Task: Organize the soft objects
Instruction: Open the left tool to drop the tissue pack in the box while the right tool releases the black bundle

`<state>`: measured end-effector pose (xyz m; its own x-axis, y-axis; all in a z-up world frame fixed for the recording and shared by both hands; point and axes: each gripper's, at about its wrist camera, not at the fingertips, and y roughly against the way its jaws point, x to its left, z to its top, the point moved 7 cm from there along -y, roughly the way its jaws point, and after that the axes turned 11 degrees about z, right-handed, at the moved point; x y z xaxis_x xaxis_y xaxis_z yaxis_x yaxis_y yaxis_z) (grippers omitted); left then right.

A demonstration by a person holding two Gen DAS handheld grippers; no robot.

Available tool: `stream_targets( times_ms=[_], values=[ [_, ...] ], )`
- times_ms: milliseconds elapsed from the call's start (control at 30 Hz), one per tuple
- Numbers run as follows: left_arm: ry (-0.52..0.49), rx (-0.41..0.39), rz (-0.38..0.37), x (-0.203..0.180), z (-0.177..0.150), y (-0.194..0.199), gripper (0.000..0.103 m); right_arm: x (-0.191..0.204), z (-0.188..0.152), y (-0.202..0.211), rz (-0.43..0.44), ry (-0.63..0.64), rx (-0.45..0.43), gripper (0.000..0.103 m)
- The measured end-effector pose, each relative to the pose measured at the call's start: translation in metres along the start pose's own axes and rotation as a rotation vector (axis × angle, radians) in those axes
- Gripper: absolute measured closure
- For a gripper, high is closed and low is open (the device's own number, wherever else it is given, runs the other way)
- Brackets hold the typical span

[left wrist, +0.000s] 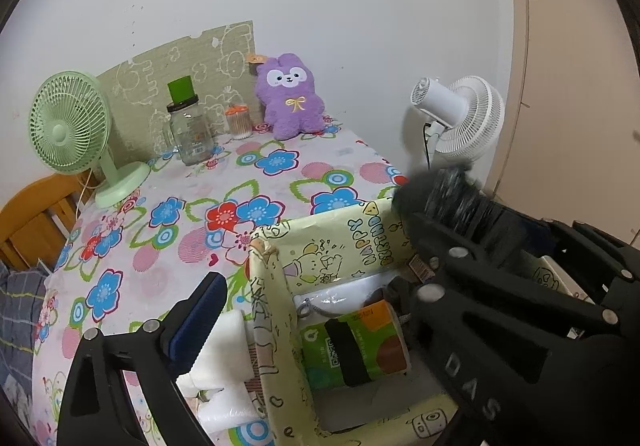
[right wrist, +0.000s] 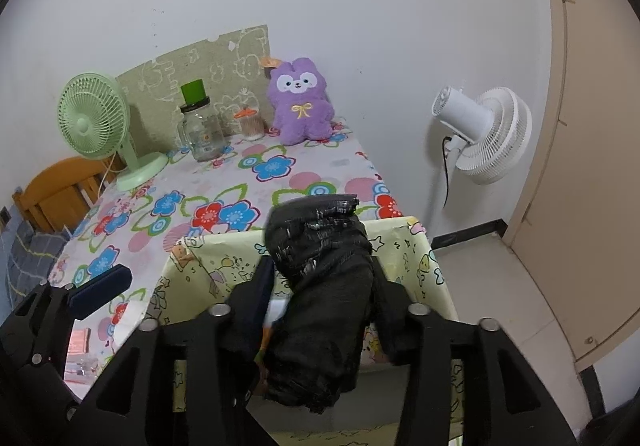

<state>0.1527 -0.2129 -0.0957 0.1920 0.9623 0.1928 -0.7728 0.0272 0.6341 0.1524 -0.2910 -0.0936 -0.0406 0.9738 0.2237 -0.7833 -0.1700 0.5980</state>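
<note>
- We hold the right gripper [right wrist: 320, 286] over the yellow cartoon-print box [right wrist: 208, 250], its two fingers clamped on a roll of black plastic bags [right wrist: 320, 286].
- The roll stands out forward between the fingers, its crinkled far end above the box's far wall; in the left wrist view the same roll [left wrist: 452, 194] shows dark and blurred over the box's far right corner.
- Our left gripper [left wrist: 208, 310] sits at the box's [left wrist: 272, 346] left side, outside the wall. We see one blue-padded finger [left wrist: 200, 314] clearly; the other is hidden from us, so we cannot tell how wide the jaws stand. In the right wrist view its blue pad [right wrist: 100, 286] hangs free over the tablecloth.
- Just under that finger lie white foam pieces [left wrist: 224, 366], touching the outside of the box wall.
- Inside the box we see a green and orange tissue pack [left wrist: 356, 346] with a black band across it, and behind it a clear plastic packet [left wrist: 340, 294] against the far wall.
- The box rests on a floral tablecloth [left wrist: 168, 246] at the table's near right corner.
- Along the far wall stand a green desk fan [left wrist: 72, 126], a glass jar with a green cap [left wrist: 188, 122], a small container of cotton swabs [left wrist: 238, 122] and a purple plush toy [left wrist: 292, 94], all well apart from the box.
- A white fan [right wrist: 484, 130] stands beside the table on the right.
</note>
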Motion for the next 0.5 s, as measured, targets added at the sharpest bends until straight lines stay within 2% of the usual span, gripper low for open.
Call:
stream_targets(
  times_ms=[67, 167, 267, 500],
  values=[
    [0.008, -0.002, -0.002, 0.003, 0.000, 0.002, 0.003, 0.003, 0.000, 0.004, -0.001, 0.001, -0.017, 0.032],
    [0.020, -0.004, -0.002, 0.008, -0.001, 0.004, 0.003, 0.008, 0.002, 0.009, -0.011, 0.006, -0.046, 0.022],
    [0.027, -0.013, 0.005, 0.015, -0.003, 0.010, 0.003, 0.014, 0.002, 0.014, -0.027, 0.007, -0.067, 0.020],
    [0.040, -0.034, 0.016, 0.031, -0.008, 0.022, 0.002, 0.032, -0.001, 0.021, -0.011, 0.009, -0.056, 0.019]
  ],
)
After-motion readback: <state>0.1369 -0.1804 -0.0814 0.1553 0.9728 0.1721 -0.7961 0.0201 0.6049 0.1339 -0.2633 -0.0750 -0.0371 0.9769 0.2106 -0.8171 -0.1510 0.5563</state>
